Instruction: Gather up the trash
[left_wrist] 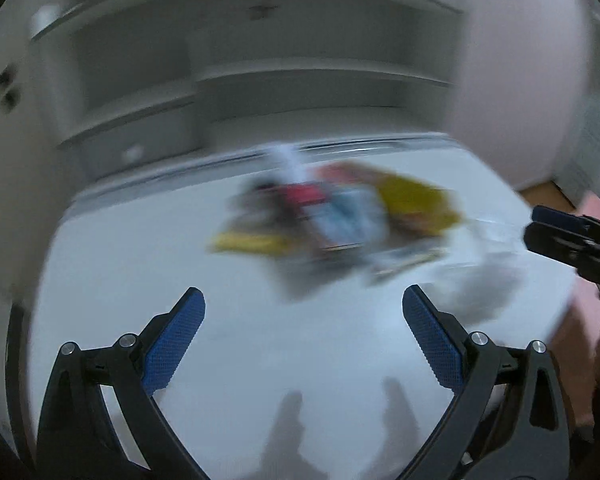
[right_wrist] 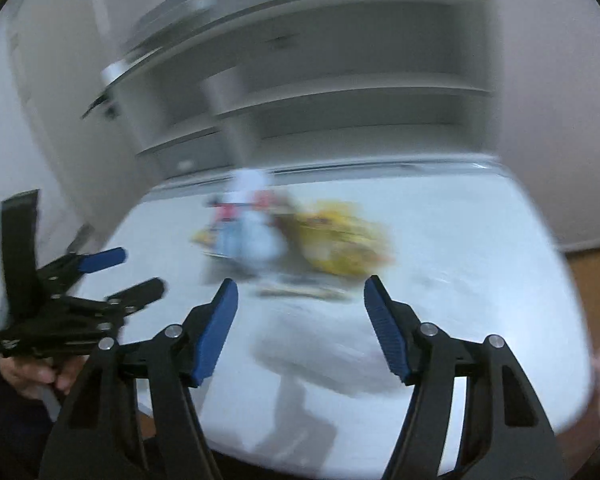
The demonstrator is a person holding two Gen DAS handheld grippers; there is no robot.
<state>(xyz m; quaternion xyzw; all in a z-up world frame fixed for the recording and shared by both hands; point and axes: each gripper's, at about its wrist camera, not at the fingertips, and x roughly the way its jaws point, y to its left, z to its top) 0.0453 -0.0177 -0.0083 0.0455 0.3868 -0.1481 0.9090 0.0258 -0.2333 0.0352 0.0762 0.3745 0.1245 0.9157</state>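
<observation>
Trash pile (left_wrist: pixel 340 216): blurred wrappers, yellow, red and pale, heaped mid-surface (left_wrist: pixel 140 272) toward the far edge, below the shelving (left_wrist: pixel 260 92). Left tool (left_wrist: pixel 304 312) and right tool (right_wrist: pixel 300 300): both spread wide, holding nothing. Pile lies straight ahead of both; the right looks slightly nearer.

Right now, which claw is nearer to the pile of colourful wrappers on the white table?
Hard to tell from these blurred views. The left claw and the right claw are both open, short of the wrapper pile, touching nothing.
</observation>
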